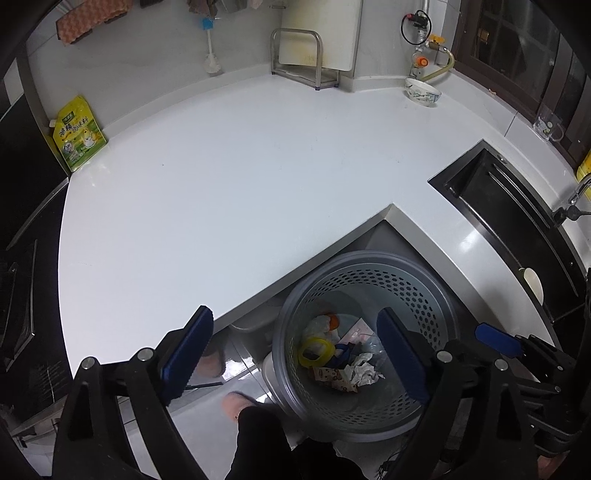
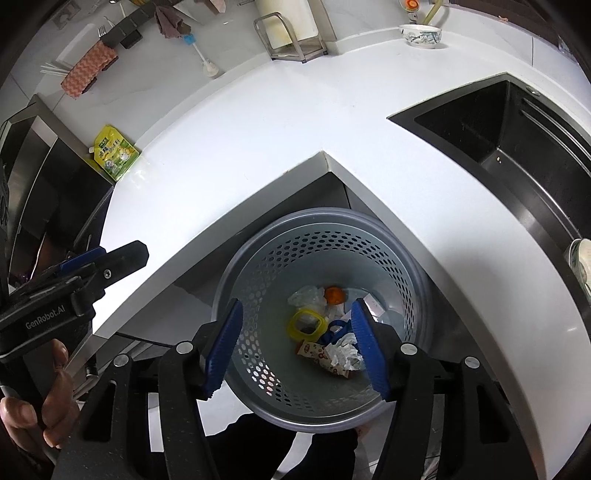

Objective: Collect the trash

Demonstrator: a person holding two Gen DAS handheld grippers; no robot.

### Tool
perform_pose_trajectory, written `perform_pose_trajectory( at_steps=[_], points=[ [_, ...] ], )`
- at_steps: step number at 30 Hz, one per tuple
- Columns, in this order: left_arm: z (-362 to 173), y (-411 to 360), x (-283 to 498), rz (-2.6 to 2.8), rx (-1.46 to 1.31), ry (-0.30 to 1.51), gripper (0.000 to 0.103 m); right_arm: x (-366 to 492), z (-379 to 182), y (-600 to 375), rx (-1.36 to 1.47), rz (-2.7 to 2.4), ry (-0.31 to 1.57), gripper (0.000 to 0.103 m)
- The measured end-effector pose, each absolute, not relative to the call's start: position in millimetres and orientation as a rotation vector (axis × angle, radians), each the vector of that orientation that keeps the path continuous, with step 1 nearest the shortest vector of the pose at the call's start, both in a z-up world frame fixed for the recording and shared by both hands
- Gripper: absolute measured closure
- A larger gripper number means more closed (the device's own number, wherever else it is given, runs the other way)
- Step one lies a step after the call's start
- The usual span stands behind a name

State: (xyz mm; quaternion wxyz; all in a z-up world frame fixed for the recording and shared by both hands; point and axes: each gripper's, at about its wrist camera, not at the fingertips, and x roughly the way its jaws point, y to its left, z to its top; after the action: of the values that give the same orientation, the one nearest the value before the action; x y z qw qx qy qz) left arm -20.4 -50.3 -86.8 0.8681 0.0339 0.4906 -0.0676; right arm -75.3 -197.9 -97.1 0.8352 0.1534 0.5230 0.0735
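A grey perforated trash basket (image 1: 424,295) (image 2: 280,266) stands on the floor in the inner corner of the white L-shaped counter (image 1: 229,177) (image 2: 258,122). In it lie a yellow ring (image 1: 314,350) (image 2: 306,325), crumpled white paper (image 1: 364,369) (image 2: 345,354), an orange piece (image 2: 334,294), clear plastic and a printed wrapper. My left gripper (image 1: 295,354) is open and empty above the basket's left rim. My right gripper (image 2: 297,350) is open and empty straight over the basket. The left gripper also shows in the right wrist view (image 2: 122,258).
A yellow-green pouch (image 1: 77,134) (image 2: 114,153) leans at the counter's far left. A patterned bowl (image 1: 423,92) (image 2: 421,35) and a metal rack (image 1: 299,55) stand at the back. A black sink (image 1: 509,221) (image 2: 517,147) is on the right. The person's slippered feet (image 1: 236,404) are beside the basket.
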Motion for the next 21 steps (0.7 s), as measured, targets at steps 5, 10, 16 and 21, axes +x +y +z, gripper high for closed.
perform_pose_trajectory(
  at_steps=[5, 10, 16, 21],
  points=[
    [-84.8, -50.7, -24.6, -0.132, 0.070, 1.028, 0.013, -80.9, -94.8, -194.8, 0.320, 0.159, 1.117, 0.042],
    [-81.2, -51.7, -28.7, -0.126, 0.079, 1.020, 0.011, -85.8, -90.8, -193.4, 0.313, 0.165, 1.116, 0.041],
    [-77.9, -54.5, -29.7, -0.119, 0.075, 1.020, 0.009, -90.2, -86.0, -195.3, 0.310, 0.166, 1.110, 0.039],
    [-72.4, -55.7, -31.7, -0.109, 0.078, 1.008, 0.007, -91.8, -81.8, -196.9, 0.307, 0.171, 1.107, 0.038]
  ],
)
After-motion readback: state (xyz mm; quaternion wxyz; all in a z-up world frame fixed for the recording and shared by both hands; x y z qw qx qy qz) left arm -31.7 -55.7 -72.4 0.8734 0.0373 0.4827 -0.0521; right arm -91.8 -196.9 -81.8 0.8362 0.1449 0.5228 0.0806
